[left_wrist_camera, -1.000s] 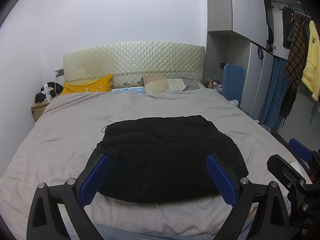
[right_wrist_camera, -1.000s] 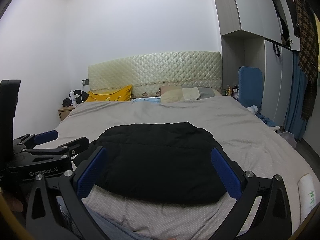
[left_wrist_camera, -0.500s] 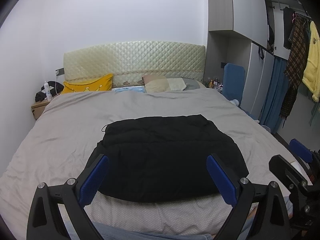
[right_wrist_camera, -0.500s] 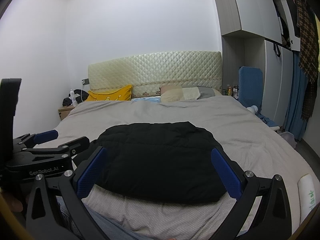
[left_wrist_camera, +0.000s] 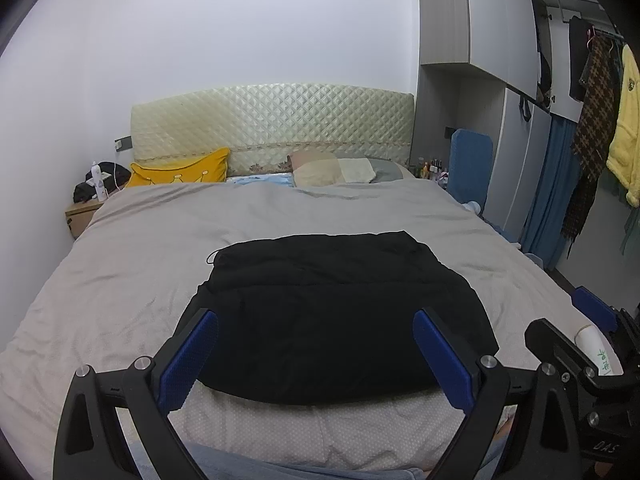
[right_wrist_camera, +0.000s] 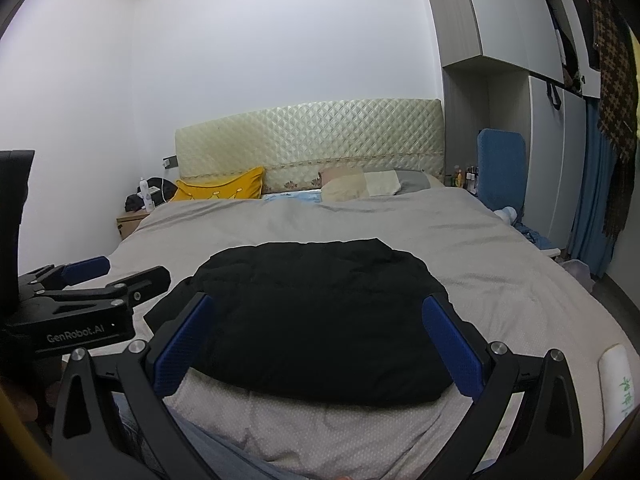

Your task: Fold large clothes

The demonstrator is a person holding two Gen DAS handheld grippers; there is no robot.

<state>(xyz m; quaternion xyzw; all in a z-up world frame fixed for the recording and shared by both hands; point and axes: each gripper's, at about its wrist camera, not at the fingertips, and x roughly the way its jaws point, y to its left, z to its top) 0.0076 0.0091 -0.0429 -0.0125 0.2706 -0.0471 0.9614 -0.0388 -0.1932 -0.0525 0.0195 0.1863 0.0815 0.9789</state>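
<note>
A black garment (left_wrist_camera: 332,312) lies folded into a squat, puffy rectangle near the foot of the bed (left_wrist_camera: 132,264), on the grey duvet — its far edge toward 12 o'clock, its near edge just beyond both tools. The left gripper (left_wrist_camera: 316,354) hangs above that near edge with its blue-padded fingers (left_wrist_camera: 188,354) spread wide and nothing between them. The right gripper (right_wrist_camera: 316,344) is likewise spread wide and empty, its blue pads (right_wrist_camera: 450,346) framing the garment's near corners; whether either tool touches the cloth cannot be told. In the right wrist view the left gripper shows at 9 o'clock; in the left wrist view the right one shows at 4 o'clock. At 12 o'clock stands a quilted cream headboard (left_wrist_camera: 272,124) — a yellow cushion (left_wrist_camera: 180,170) and pale pillows (left_wrist_camera: 336,170) below it. Clothes (left_wrist_camera: 600,120) hang at 2 o'clock.
</note>
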